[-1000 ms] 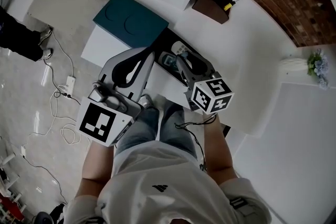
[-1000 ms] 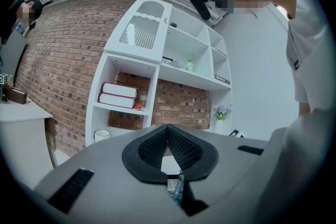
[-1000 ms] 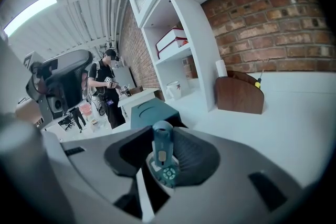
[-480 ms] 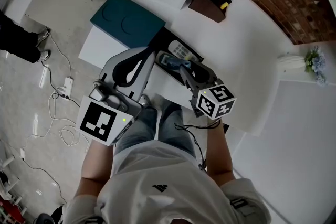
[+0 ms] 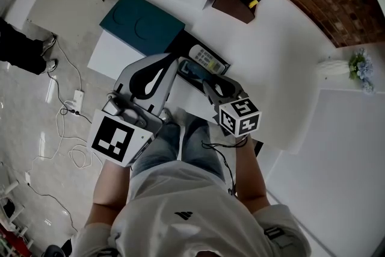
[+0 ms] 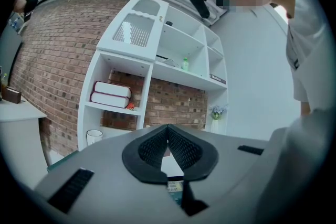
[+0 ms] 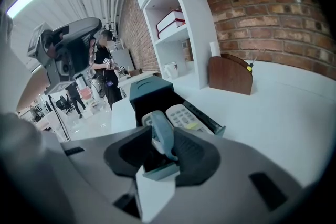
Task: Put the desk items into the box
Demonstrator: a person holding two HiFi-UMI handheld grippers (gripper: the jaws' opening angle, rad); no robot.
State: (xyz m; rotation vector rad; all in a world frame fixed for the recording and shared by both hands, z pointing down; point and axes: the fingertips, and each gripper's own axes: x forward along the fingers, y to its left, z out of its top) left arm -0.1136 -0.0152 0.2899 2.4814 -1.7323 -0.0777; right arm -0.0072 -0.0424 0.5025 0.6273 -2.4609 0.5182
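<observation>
Left claw (image 6: pixel 168 131) stays clenched on nothing, unmoved since a second ago. Right claw (image 7: pixel 160 141), grasping one blue-grey stapler (image 7: pixel 164 134), has sunk toward the one black box (image 5: pixel 182 45); its one calculator (image 5: pixel 204 59) now shows more fully.

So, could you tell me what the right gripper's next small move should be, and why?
Probably lower it into the box before opening: the right gripper is clamped on a blue-grey item that hangs just above the open box, next to the calculator lying inside.
</observation>
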